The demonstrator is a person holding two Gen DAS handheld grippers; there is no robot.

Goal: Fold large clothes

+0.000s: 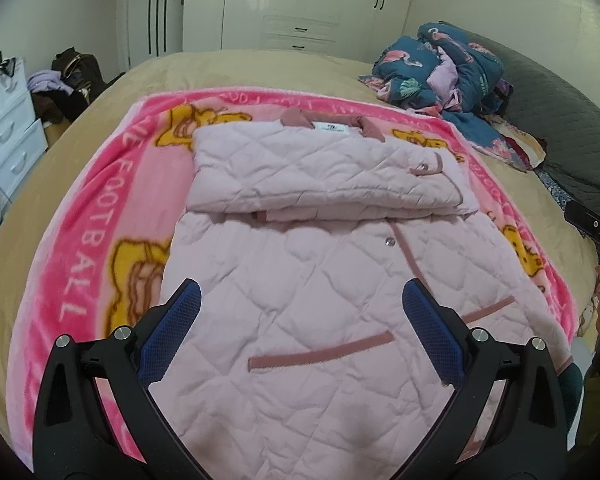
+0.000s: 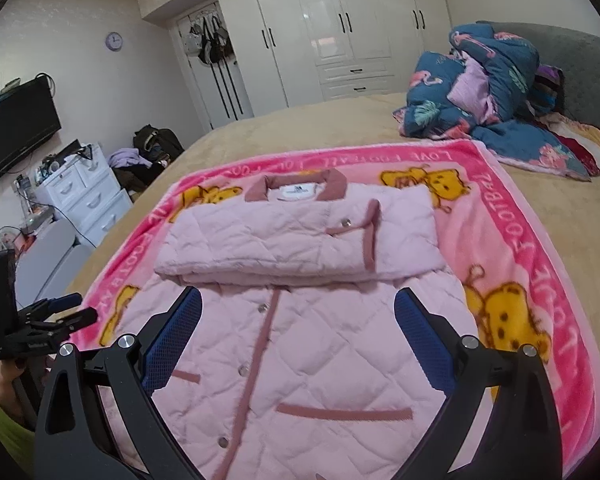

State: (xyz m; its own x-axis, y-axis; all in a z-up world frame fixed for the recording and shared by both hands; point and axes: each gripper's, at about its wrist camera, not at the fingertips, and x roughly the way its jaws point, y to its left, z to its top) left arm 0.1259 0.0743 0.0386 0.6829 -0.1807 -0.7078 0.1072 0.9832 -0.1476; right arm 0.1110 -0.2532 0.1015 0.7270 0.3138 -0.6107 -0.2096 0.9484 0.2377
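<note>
Jacket (image 1: 320, 264): we found it flat on blanket (image 1: 100, 216), sleeves folded across chest | left gripper (image 1: 302, 300): jaws apart, empty, above jacket hem | right gripper (image 2: 298, 312): same.

A bright pink fleece blanket (image 2: 512, 216) printed with yellow bears and white lettering lies spread on a tan bedcover (image 2: 300, 128). A crumpled dark blue flamingo-print quilt (image 2: 484, 80) is heaped near the grey padded headboard (image 2: 580, 60). Glossy white wardrobe doors (image 2: 332, 20), a white drawer chest (image 2: 80, 196), a black wall television (image 2: 16, 128) and a round wall clock (image 2: 114, 41) stand beyond.
</note>
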